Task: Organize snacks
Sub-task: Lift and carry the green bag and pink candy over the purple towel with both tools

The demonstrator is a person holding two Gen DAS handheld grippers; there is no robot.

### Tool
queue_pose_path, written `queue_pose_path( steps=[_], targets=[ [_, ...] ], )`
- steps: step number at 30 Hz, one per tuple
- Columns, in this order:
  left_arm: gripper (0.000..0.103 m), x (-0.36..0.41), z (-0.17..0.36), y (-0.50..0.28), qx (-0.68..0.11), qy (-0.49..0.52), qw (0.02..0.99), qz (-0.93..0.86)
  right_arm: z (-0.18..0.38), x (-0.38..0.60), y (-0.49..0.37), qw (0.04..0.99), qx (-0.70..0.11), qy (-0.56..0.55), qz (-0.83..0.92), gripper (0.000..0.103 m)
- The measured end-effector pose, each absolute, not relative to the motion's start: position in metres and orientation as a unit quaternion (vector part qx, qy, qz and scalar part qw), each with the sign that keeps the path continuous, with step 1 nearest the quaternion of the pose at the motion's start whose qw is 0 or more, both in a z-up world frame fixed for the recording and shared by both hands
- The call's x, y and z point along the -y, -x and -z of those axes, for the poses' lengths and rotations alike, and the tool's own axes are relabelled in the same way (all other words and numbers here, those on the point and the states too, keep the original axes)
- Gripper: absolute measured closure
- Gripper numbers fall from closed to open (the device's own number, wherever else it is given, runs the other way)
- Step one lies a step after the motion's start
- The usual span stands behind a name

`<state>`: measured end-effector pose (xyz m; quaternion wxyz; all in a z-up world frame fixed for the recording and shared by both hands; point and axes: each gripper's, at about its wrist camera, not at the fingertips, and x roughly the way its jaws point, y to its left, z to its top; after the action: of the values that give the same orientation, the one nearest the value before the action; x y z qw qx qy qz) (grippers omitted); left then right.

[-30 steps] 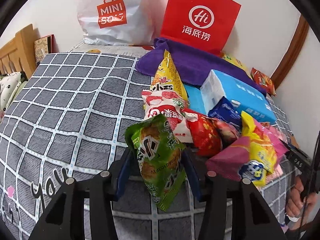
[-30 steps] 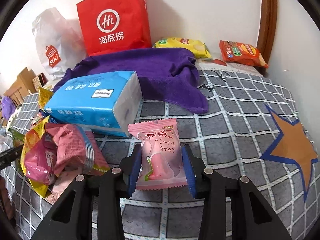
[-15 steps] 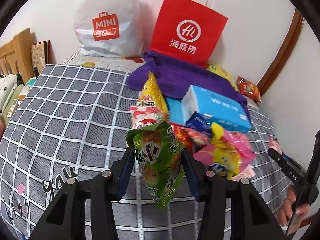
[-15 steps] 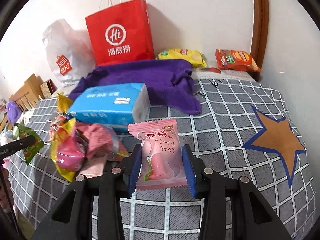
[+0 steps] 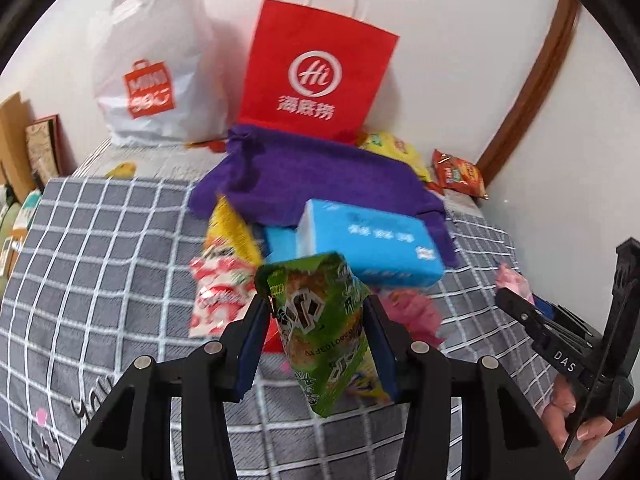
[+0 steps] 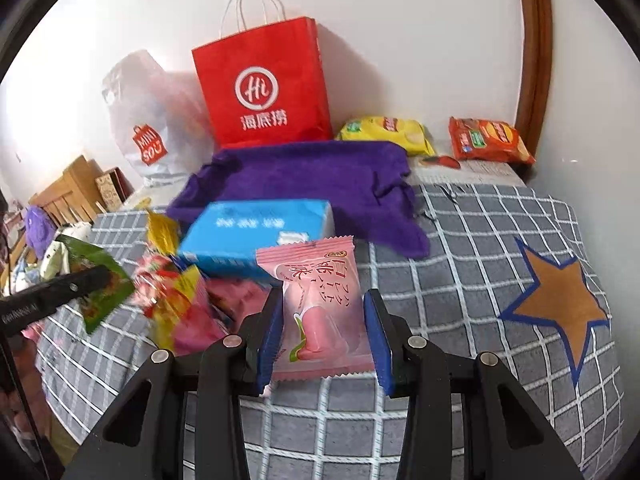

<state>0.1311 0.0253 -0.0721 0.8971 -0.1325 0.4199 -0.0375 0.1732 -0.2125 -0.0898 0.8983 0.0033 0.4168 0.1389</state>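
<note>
My left gripper [image 5: 318, 344] is shut on a green snack packet [image 5: 320, 320], held in the air above the grey checked bedspread [image 5: 100, 264]. In the right wrist view my right gripper [image 6: 324, 336] is shut on a pink snack packet [image 6: 320, 300], also lifted off the bed. That pink packet [image 5: 514, 284] and the right gripper [image 5: 532, 312] show at the right edge of the left wrist view. The green packet [image 6: 100, 280] appears at the left of the right wrist view. A pile of snack packets [image 6: 176, 300] lies below, beside a blue tissue pack [image 6: 256, 236].
A red paper bag [image 5: 316, 72] and a white plastic bag [image 5: 156, 80] stand against the wall, behind a purple towel [image 5: 316, 176]. A yellow chip bag [image 6: 384, 132] and an orange packet [image 6: 488, 140] lie at the back right. A wooden headboard [image 6: 68, 196] is at the left.
Both grippers have risen with their packets, so the bed and the snack pile look farther away and smaller. Neither grip has changed.
</note>
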Motion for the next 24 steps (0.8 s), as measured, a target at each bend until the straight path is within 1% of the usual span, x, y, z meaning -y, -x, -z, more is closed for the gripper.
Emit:
queue_pose_path(
  steps=[6, 12, 24],
  targets=[
    [0.059, -0.009, 0.051, -0.16, -0.426, 0.123, 0.894, 0.067, 0.06, 0.199, -0.194, 0.907, -0.398, 0.013, -0.138, 0.063],
    [0.061, -0.004, 0.032, -0.19, -0.412, 0.117, 0.9, 0.08, 0.035, 0.187, -0.23, 0.911, -0.387, 0.012, -0.145, 0.063],
    [0.061, -0.027, 0.005, -0.264, -0.405, 0.123, 0.902, 0.086, 0.008, 0.167, -0.312, 0.917, -0.369, 0.016, -0.148, 0.063]
  ],
)
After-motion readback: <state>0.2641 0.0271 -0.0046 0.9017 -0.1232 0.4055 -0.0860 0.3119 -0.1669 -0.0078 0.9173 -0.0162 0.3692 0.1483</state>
